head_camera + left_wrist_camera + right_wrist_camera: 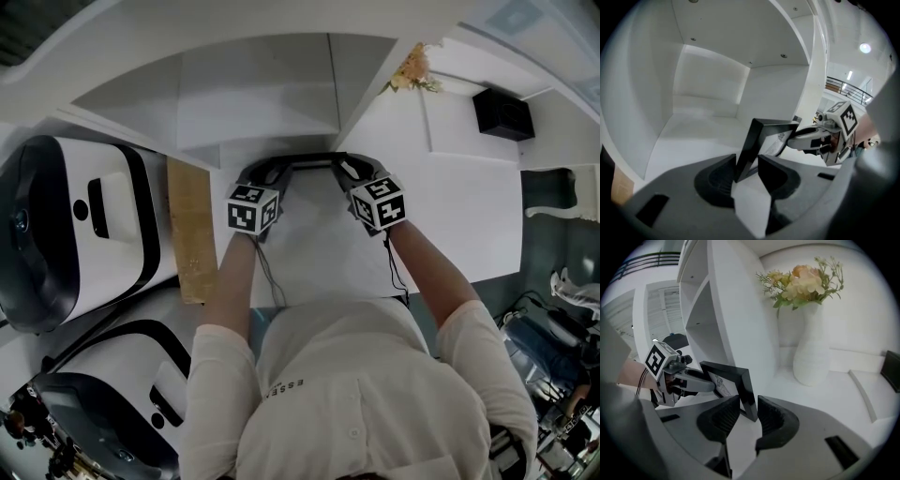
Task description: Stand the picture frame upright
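Here we see the frame (309, 157) standing on its lower edge, close to upright, on the white desk (469, 216). It is at the upper centre of the head view, right at the mouth of an open white cubby (708, 70). It is a thin black frame with a pale print inside; the print is too small for us to read.

The left tongs (746, 164) sit at the frame's left side. In the left gripper view the black side bar rises from between the two jaws, at lower centre of the picture. The jaws flank the bar but do not pinch it, so we call these tongs released, with the frame between them.

The right tongs (749, 408) sit at the opposite side. In the right gripper view the frame's near bottom corner stands between the ribbed pads, just below centre. Those jaws are also parted and loose about the bar, not clamped on it.

Each gripper view shows the other tongs at the frame's far edge.

To the right of the cubby's side wall, in the upper right of the right gripper view, a white vase (811, 352) holds pale flowers (804, 282). It stands well apart from the frame. A black box (503, 112) sits at the upper right of the head view, and a wooden board (192, 230) lies left of centre.
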`<control>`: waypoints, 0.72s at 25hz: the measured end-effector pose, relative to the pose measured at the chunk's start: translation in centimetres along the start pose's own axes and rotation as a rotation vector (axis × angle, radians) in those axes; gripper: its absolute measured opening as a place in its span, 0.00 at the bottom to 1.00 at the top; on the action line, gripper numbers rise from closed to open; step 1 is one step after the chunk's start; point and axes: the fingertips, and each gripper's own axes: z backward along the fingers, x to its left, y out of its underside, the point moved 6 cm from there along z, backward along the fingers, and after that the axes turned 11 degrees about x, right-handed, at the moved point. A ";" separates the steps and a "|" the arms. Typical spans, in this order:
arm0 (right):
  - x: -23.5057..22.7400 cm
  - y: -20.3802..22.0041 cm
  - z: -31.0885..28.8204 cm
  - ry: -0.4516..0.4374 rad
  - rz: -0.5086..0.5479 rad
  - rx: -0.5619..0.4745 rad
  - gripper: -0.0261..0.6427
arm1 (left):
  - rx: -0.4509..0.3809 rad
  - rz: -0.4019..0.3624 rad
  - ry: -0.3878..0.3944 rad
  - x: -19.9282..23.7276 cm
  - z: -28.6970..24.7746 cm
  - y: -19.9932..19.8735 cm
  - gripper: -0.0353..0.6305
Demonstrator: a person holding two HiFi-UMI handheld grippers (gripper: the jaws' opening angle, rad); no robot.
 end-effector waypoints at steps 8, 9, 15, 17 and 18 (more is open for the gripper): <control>-0.1 -0.1 -0.2 -0.005 0.011 0.013 0.20 | 0.018 0.064 0.001 0.3 0.0 -0.1 0.26; -0.1 -0.1 -0.2 0.005 0.017 0.013 0.21 | 0.019 0.069 0.001 0.3 0.0 0.0 0.26; -0.1 -0.3 0.6 0.036 0.012 -0.020 0.27 | -0.023 0.095 -0.038 0.4 1.5 0.1 0.27; 0.1 -0.3 1.4 0.021 0.001 -0.039 0.28 | -0.033 0.080 -0.048 0.2 2.4 0.3 0.29; 0.3 -0.3 1.9 0.016 0.000 -0.051 0.28 | -0.036 0.065 -0.053 0.0 2.8 0.4 0.29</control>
